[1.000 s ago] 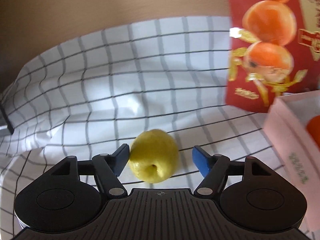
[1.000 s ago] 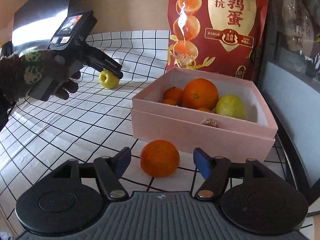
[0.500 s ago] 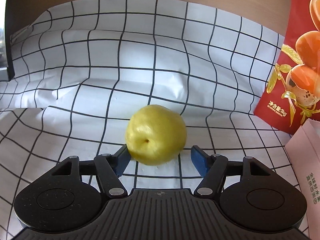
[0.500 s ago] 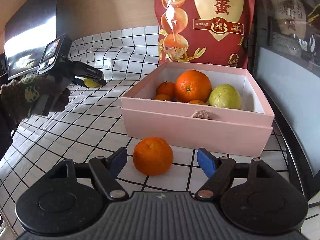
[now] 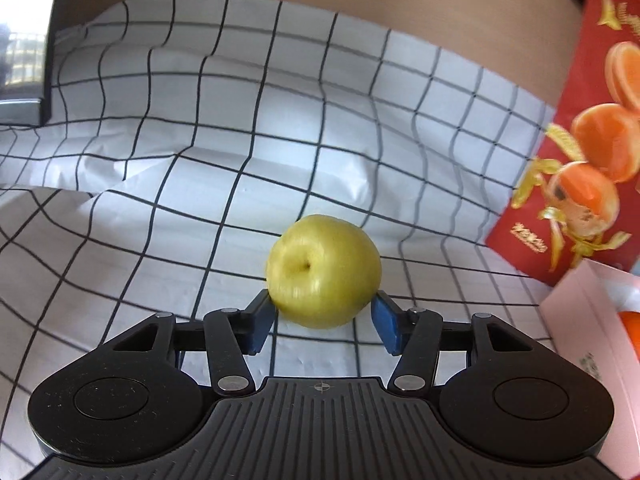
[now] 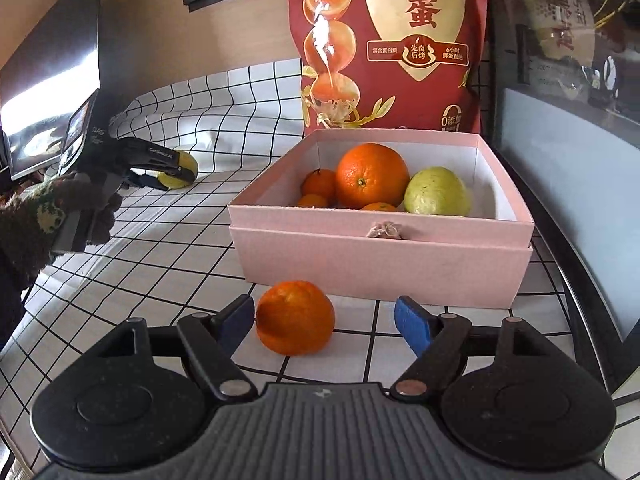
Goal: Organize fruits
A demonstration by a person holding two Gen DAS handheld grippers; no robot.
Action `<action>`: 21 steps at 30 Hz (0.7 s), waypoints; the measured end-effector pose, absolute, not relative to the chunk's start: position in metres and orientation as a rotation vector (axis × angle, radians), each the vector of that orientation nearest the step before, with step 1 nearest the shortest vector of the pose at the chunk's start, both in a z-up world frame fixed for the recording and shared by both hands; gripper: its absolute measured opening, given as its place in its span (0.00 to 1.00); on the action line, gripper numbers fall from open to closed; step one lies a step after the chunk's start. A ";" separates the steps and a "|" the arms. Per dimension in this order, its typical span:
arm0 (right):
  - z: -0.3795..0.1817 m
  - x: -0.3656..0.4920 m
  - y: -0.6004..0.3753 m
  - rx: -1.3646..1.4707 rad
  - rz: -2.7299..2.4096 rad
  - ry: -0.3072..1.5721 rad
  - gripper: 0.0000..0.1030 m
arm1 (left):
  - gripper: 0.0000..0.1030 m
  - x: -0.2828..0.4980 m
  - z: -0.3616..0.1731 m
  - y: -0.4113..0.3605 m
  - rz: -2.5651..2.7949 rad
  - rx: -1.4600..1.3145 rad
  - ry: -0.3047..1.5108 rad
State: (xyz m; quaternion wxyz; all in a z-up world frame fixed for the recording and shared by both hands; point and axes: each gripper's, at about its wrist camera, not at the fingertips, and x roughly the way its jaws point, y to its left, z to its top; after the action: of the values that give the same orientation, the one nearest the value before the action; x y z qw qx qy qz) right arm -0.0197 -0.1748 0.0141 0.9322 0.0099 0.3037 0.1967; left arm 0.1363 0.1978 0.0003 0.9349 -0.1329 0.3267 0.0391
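My left gripper [image 5: 324, 322] is shut on a yellow-green apple [image 5: 323, 271], held between its blue pads above the checked cloth. The right wrist view shows the same gripper [image 6: 176, 172] with the apple [image 6: 185, 162] at the far left. My right gripper [image 6: 324, 322] is open, its fingers on either side of a small orange [image 6: 295, 317] lying on the cloth in front of the pink box [image 6: 380, 256]. The left pad is close to the orange. The box holds a large orange [image 6: 372, 175], a green fruit [image 6: 437, 192] and several small oranges.
A tall red snack bag [image 6: 388, 44] stands behind the box; it also shows at the right in the left wrist view [image 5: 580, 152]. The checked cloth [image 5: 200, 160] is wrinkled near the wall. A dark table rim [image 6: 576, 280] runs on the right.
My left gripper has closed on the apple and lifted it, turning right towards the bag and box. My right gripper has moved closer to the small orange and stays open.
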 end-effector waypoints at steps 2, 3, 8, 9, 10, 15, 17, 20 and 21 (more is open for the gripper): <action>0.014 -0.020 -0.176 0.027 0.401 0.621 0.76 | 0.54 0.115 0.004 0.195 0.050 -0.249 0.622; 0.014 -0.020 -0.176 0.030 0.402 0.622 0.76 | 0.49 0.104 0.007 0.189 0.033 -0.236 0.598; 0.013 -0.019 -0.176 0.041 0.402 0.632 0.76 | 0.14 0.036 0.036 0.163 -0.068 -0.208 0.494; 0.013 -0.019 -0.176 0.042 0.402 0.634 0.76 | 0.14 0.028 0.040 0.160 -0.053 -0.199 0.489; 0.013 -0.019 -0.176 0.044 0.401 0.636 0.76 | 0.14 0.026 0.043 0.161 -0.043 -0.202 0.482; 0.012 -0.017 -0.176 0.052 0.398 0.652 0.78 | 0.17 0.039 0.047 0.159 -0.077 -0.252 0.477; 0.012 -0.017 -0.176 0.056 0.395 0.652 0.78 | 0.18 0.053 0.043 0.147 -0.074 -0.218 0.467; 0.011 -0.015 -0.176 0.059 0.400 0.661 0.78 | 0.18 0.084 0.034 0.121 -0.109 -0.160 0.498; 0.011 -0.015 -0.176 0.061 0.401 0.663 0.78 | 0.20 0.093 0.031 0.111 -0.120 -0.136 0.512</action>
State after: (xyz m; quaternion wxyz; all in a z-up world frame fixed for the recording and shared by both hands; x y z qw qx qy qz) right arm -0.0148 -0.1761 0.0105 0.9254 0.0296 0.3233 0.1956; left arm 0.0927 0.1114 0.0307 0.9633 -0.0672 0.2530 -0.0595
